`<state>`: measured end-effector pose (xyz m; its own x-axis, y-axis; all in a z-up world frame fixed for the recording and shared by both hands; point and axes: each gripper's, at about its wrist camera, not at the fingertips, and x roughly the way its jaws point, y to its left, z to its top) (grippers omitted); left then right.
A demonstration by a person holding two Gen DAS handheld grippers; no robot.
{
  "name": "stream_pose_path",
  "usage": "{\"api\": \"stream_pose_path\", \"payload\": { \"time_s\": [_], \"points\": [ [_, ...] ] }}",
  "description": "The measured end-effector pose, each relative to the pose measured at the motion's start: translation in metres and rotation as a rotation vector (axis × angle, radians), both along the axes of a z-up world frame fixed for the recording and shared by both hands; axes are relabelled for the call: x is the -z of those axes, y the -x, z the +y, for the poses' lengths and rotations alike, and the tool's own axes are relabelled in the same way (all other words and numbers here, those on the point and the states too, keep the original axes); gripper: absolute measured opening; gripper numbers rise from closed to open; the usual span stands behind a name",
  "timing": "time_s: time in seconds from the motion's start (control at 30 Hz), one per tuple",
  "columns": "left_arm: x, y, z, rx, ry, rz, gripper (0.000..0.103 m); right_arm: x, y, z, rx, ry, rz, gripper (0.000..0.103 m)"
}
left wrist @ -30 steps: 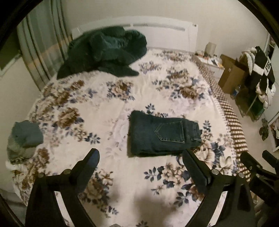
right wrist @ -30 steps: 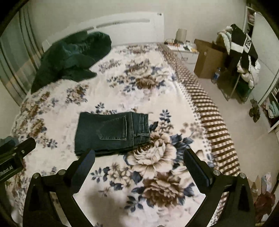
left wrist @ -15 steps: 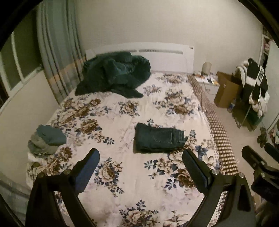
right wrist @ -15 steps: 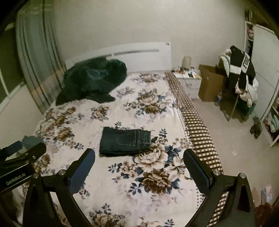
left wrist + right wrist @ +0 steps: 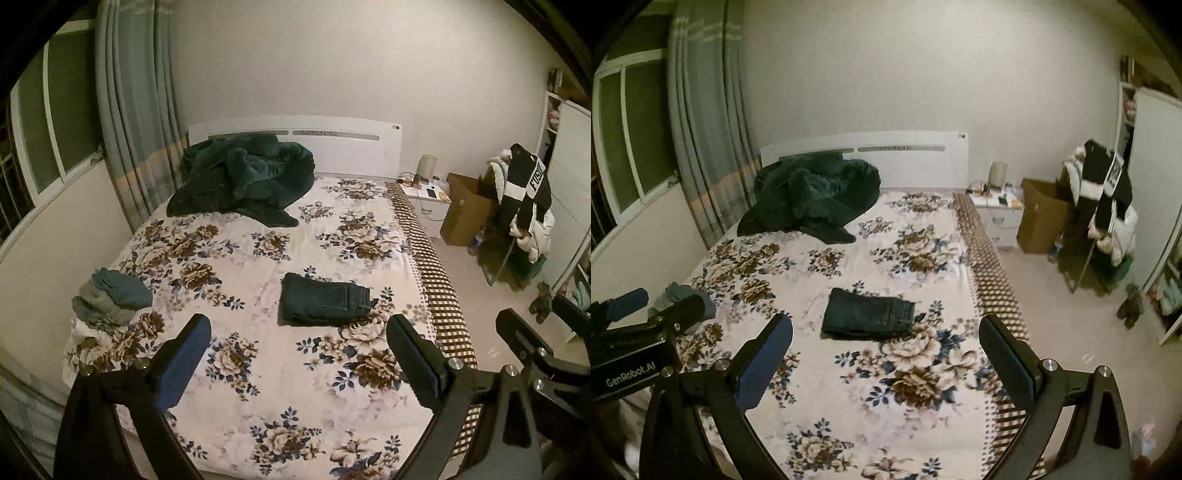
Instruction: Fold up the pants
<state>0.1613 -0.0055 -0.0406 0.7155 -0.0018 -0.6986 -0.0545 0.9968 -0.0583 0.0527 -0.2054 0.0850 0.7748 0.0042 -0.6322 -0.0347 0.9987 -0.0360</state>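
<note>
Pants (image 5: 325, 303) folded, on bed (image 5: 258, 387).
We hold both grippers (left (image 5: 299, 358), right (image 5: 886, 354)) apart, empty; any careless brush could undo the folds.

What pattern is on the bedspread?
Brown and blue flowers on white bedspread, clearest in the left wrist view.

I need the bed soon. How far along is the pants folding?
Done, it seems: the jeans lie folded in a compact rectangle on the bed. Nothing is in hand: the left tongs and right tongs are open, held above the bed. No step looks left.
</note>
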Motion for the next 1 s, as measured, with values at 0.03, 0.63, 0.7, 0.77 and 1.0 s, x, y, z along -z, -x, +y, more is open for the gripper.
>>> {"api": "stream_pose_path", "payload": {
  "time_s": [0.03,0.63,0.7,0.77,1.0],
  "points": [
    [-0.001,0.002,0.002,0.001,0.004,-0.002,0.100,-0.004,0.004,0.001,0.004,-0.001,-0.001,0.103],
    [-0.013,0.017,0.007,-0.042,-0.028,-0.036,0.103,-0.024,0.001,0.006,0.024,0.009,-0.021,0.103],
    [-0.013,0.019,0.006,-0.044,-0.033,-0.034,0.103,-0.023,0.001,0.006,0.025,0.006,-0.018,0.103],
    [-0.014,0.019,0.006,-0.044,-0.033,-0.034,0.103,-0.022,0.003,0.007,0.028,0.004,-0.016,0.103],
    [-0.014,0.023,0.009,-0.046,-0.037,-0.025,0.103,-0.018,0.006,0.004,0.029,-0.004,-0.007,0.103]
  ]
}}
